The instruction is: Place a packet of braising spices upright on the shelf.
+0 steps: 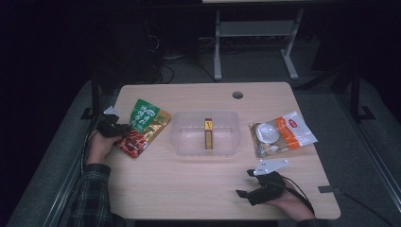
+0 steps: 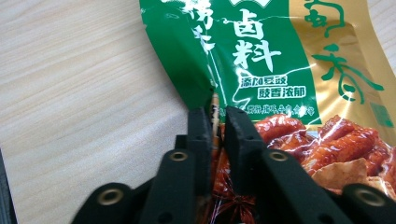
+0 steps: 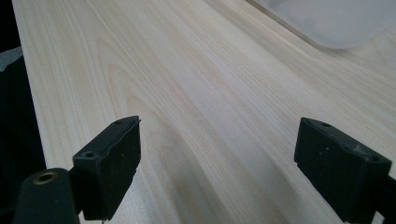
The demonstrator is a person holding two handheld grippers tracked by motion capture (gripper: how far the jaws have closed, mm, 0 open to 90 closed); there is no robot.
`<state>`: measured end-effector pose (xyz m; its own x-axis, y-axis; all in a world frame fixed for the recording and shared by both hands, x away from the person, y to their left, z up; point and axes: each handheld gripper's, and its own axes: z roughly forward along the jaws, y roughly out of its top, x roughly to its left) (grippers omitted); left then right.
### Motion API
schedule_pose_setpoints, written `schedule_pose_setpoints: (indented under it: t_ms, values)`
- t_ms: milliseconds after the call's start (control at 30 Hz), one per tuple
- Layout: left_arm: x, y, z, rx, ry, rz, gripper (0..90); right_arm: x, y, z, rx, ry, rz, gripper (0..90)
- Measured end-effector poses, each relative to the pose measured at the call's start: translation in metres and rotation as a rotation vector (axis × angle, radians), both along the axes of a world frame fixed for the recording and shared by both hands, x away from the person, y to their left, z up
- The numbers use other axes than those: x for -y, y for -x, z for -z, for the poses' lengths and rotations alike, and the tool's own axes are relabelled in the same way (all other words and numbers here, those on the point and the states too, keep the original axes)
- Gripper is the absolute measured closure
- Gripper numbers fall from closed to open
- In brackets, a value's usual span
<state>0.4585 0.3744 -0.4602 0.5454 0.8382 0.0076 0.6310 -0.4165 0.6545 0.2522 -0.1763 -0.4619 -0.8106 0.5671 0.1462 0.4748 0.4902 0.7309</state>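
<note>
The high view is dim overall; light falls from above onto the table (image 1: 198, 189), which stands out pale against a near-black room, and the floor and far frame fade into murk; the picture is soft and grainy, with small print unreadable; the clear bin (image 1: 206, 134) catches a mild sheen; the left gripper view is bright and sharp on the green pouch (image 2: 261, 51), whose gold foil glares a little, while the 2 black jaws near the lens are slightly soft; the right gripper view is evenly lit, wood grain crisp mid-frame, jaws blurred, faint shadows beneath them.
</note>
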Motion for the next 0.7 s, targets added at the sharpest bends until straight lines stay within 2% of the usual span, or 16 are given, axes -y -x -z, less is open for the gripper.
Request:
schedule_pose_setpoints:
  t_ms: [100, 167, 267, 367, 433, 500, 700]
  values:
    - [0.004, 0.0, -0.001, 0.008, -0.027, -0.01, 86.1, 0.0, 0.0, 0.0, -0.001, 0.002, 0.0, 14.1]
    - [0.004, 0.0, -0.002, 0.006, -0.024, -0.016, 87.8, 0.0, 0.0, 0.0, -0.003, 0.002, 0.002, 14.1]
    - [0.004, 0.001, -0.003, -0.005, 0.001, -0.036, 89.2, 0.0, 0.0, 0.0, -0.006, -0.002, 0.008, 14.1]
    - [0.002, 0.002, -0.005, -0.01, 0.048, -0.032, 89.4, 0.0, -0.001, -0.001, -0.001, -0.006, 0.013, 14.1]
    - [0.002, 0.003, -0.008, -0.013, 0.056, -0.03, 89.4, 0.001, -0.002, -0.001, 0.001, -0.009, 0.015, 14.1]
    - [0.001, 0.004, -0.011, -0.009, 0.086, -0.036, 89.5, 0.0, -0.002, -0.001, -0.001, -0.014, 0.016, 14.1]
    - [-0.003, 0.012, -0.021, 0.001, 0.139, -0.05, 89.7, -0.001, -0.01, -0.002, -0.017, -0.032, 0.023, 14.0]
